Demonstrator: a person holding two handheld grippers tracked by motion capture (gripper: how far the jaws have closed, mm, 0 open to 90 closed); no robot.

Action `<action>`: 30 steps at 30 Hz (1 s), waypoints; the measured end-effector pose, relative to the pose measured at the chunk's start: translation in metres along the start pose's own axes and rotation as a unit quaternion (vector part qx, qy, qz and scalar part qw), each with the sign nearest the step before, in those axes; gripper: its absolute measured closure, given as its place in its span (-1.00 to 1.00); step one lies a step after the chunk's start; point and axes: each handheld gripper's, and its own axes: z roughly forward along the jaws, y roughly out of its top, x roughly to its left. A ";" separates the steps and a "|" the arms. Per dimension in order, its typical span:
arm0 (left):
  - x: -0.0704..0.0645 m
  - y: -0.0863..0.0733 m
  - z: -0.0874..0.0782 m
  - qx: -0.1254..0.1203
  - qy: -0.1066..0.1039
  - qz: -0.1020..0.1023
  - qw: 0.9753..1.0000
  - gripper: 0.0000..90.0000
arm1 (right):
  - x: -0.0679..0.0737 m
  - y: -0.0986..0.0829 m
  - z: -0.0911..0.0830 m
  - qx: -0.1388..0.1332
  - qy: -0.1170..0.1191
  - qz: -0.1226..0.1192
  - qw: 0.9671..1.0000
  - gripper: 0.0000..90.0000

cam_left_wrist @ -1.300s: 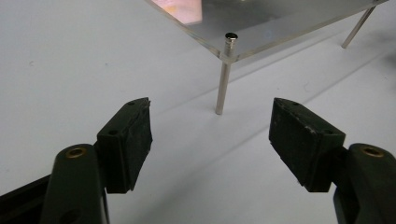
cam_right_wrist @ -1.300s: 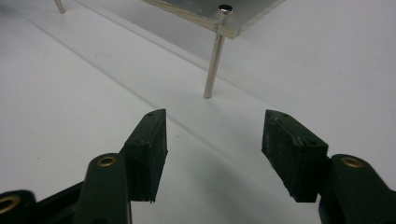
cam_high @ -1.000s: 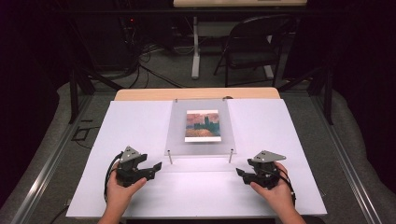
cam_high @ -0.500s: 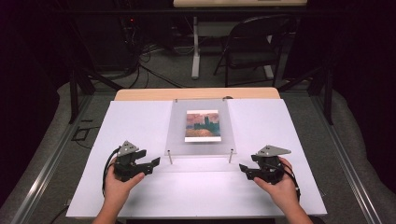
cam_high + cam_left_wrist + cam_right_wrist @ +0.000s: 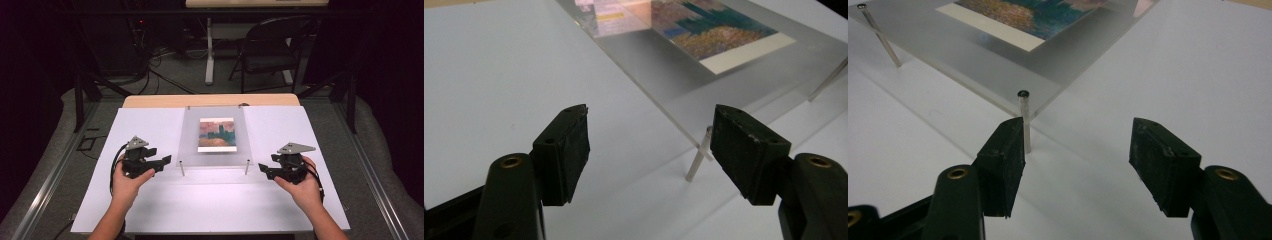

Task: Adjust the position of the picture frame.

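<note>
High view: left gripper (image 5: 162, 162) and right gripper (image 5: 265, 171) sit on either side of the clear panel (image 5: 216, 150), w/ a print (image 5: 216, 134) under it, both aimed at its near corners on the white table (image 5: 210, 205). Left gripper view: jaws wide apart, nothing btwn them, the panel's near post (image 5: 698, 156) just ahead, closer to the right jaw. Right gripper view: jaws wide, empty; a post (image 5: 1025, 120) stands just beyond the left jaw's tip, panel ahead-left.
</note>
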 end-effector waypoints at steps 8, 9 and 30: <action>0.010 0.016 0.009 -0.005 0.001 0.003 1.000 -0.30 | -0.007 0.019 0.010 0.000 0.006 0.005 1.000 -0.16; 0.011 0.018 0.011 -0.002 -0.001 0.003 1.000 -0.30 | -0.007 0.021 0.012 -0.002 0.004 0.005 1.000 -0.16; 0.021 0.046 0.053 0.015 0.004 -0.001 1.000 -0.29 | -0.029 0.045 0.054 -0.006 -0.008 0.010 1.000 -0.11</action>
